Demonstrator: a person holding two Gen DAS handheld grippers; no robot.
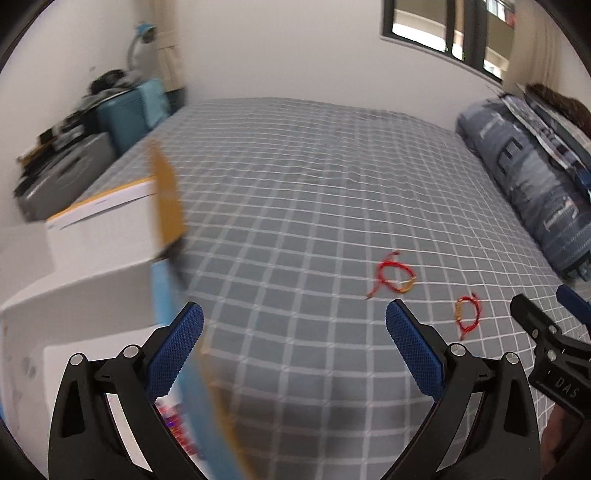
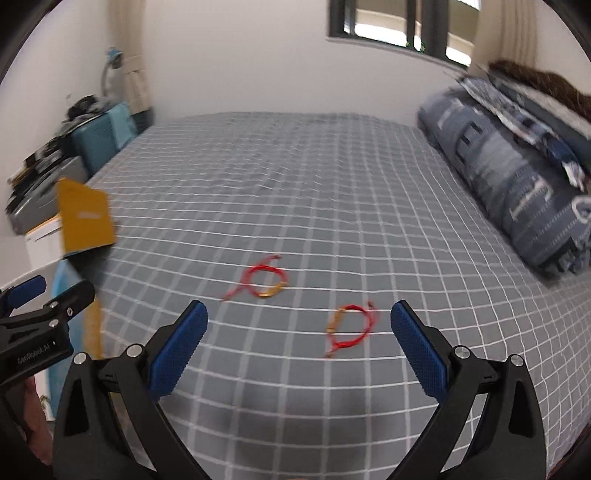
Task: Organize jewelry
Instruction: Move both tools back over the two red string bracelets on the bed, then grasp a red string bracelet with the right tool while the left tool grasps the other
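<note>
Two red cord bracelets with gold pieces lie on the grey checked bedspread (image 2: 295,192). The farther bracelet (image 2: 264,280) (image 1: 393,275) lies left of the nearer bracelet (image 2: 351,328) (image 1: 467,314). My right gripper (image 2: 299,325) is open above the bed, and the nearer bracelet lies just ahead between its blue fingers. My left gripper (image 1: 293,328) is also open and holds nothing; both bracelets lie ahead to its right. An open box with a yellow lid (image 1: 166,195) (image 2: 85,218) stands at the bed's left edge, next to the left gripper.
A folded blue quilt and pillows (image 2: 517,177) line the right side of the bed. White boxes (image 1: 74,266), a teal case (image 1: 129,110) and a grey suitcase (image 1: 62,177) stand off the left edge. A window (image 1: 447,29) is in the far wall.
</note>
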